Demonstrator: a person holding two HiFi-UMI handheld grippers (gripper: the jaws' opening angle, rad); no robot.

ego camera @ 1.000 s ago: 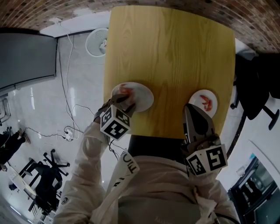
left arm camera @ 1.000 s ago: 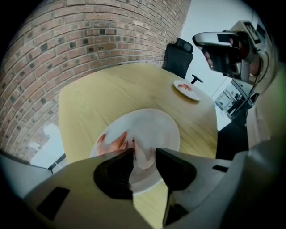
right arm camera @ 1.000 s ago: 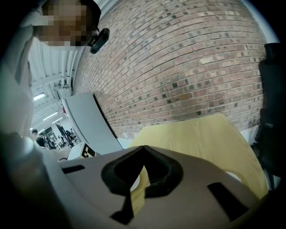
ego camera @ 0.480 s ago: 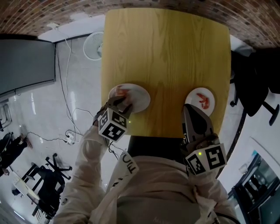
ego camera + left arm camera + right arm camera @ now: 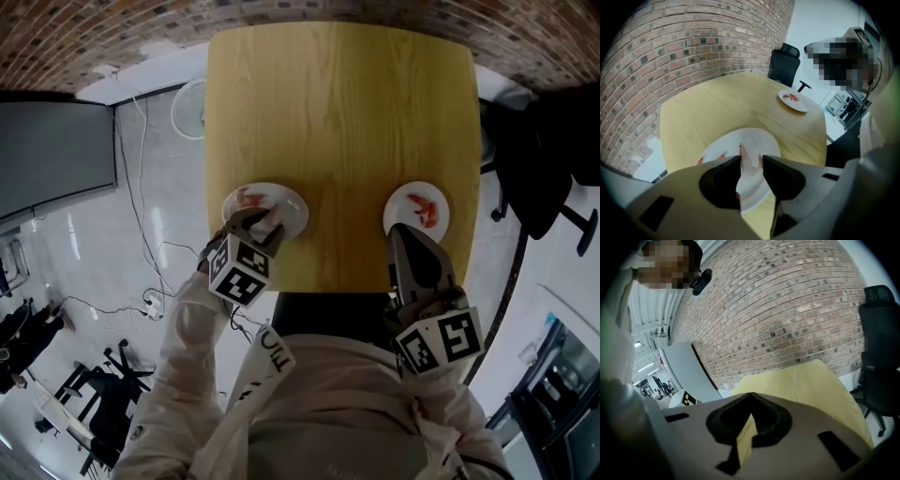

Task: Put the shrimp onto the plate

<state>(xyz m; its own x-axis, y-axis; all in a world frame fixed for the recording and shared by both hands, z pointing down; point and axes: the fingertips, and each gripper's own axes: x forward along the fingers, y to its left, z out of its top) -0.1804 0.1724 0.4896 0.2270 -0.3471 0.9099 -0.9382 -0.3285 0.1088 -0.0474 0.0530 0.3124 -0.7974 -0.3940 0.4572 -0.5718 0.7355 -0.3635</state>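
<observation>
A white plate (image 5: 281,214) lies at the near left of the wooden table (image 5: 342,122), with a red shrimp (image 5: 247,197) on it. My left gripper (image 5: 258,221) hovers over that plate's near edge. In the left gripper view, my left gripper (image 5: 751,158) pinches a pale pink shrimp (image 5: 750,165) just above the plate (image 5: 761,140); red bits of another shrimp (image 5: 699,161) show beside the left jaw. A second plate (image 5: 405,199) at the near right carries a shrimp (image 5: 427,208). My right gripper (image 5: 403,231) is shut and empty, just short of it.
The table's near edge runs right under both grippers. A floor fan (image 5: 190,103) and cables lie left of the table. A black office chair (image 5: 534,159) stands at the right. A brick wall (image 5: 797,310) is behind the table.
The head camera has tilted, so the table and plates sit higher and further left in the picture. The left gripper stays over the near edge of the left plate; the right gripper stays still.
</observation>
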